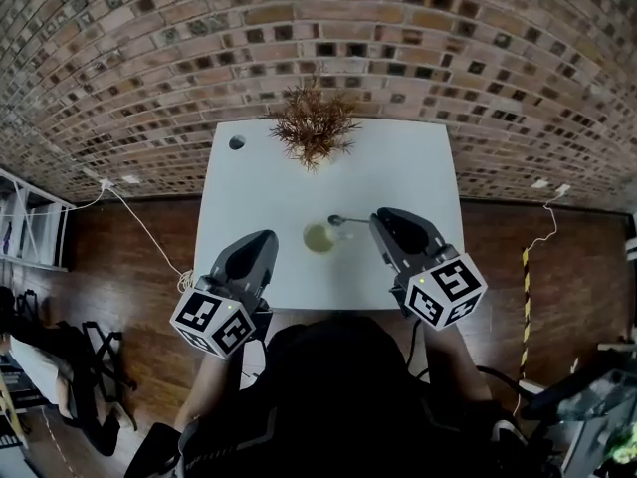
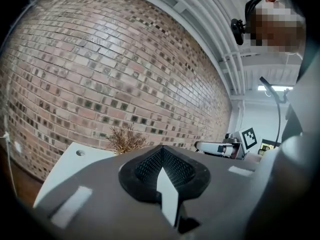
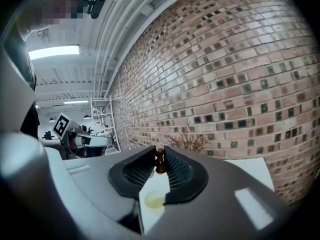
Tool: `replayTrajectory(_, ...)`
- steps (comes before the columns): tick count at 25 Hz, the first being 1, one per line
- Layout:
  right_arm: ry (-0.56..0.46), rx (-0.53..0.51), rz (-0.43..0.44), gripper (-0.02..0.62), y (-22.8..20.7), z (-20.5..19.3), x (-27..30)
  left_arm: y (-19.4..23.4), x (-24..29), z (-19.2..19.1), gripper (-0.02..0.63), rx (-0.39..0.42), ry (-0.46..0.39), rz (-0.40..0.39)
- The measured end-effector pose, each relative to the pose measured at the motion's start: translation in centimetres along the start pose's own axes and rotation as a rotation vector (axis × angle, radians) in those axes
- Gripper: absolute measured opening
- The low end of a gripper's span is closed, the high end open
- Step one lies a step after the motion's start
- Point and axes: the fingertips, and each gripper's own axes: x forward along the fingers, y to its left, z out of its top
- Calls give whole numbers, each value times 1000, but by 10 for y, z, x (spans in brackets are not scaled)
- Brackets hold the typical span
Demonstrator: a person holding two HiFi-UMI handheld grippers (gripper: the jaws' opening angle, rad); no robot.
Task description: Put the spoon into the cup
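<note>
My right claw [image 1: 380,222] is closed on the spoon [image 1: 343,220]. It pinches the dark knob at the handle's end, and the shaft runs about level toward the cup [image 1: 318,237]. The spoon's bowl sits just to the right of the cup's rim, not yet inside it. My left claw [image 1: 267,239] is left of the cup and apart from it, its tips together with nothing between them. The cup stands alone on the white bench [image 1: 418,167], with a dried plant [image 1: 312,122] well behind it.

My worry is the grip. Held only by the very end, the spoon could swivel between the pads as I tilt it, and the bowl would then swing wide of the cup. If I come in too low, the bowl may knock the rim and push or tip the cup, since nothing steadies it. Letting go early would drop the spoon on the bench beside the cup.
</note>
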Motion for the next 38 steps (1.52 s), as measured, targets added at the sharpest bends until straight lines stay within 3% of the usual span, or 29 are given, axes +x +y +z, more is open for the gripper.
replayTrajectory(3, 35, 11, 9, 60, -17, -11, 14, 4, 19, 1, -6, 10, 22, 24)
replayTrajectory(8, 74, 17, 0, 60, -25, -19, 38, 25, 45, -10, -6, 30, 44, -8)
replayTrajectory(21, 132, 6, -1, 60, -15, -23, 68, 68, 49, -13, -5, 22, 70, -17)
replayTrajectory(38, 341, 79, 30, 60, -25, -136, 99, 91, 60, -89, -5, -12, 183, 47)
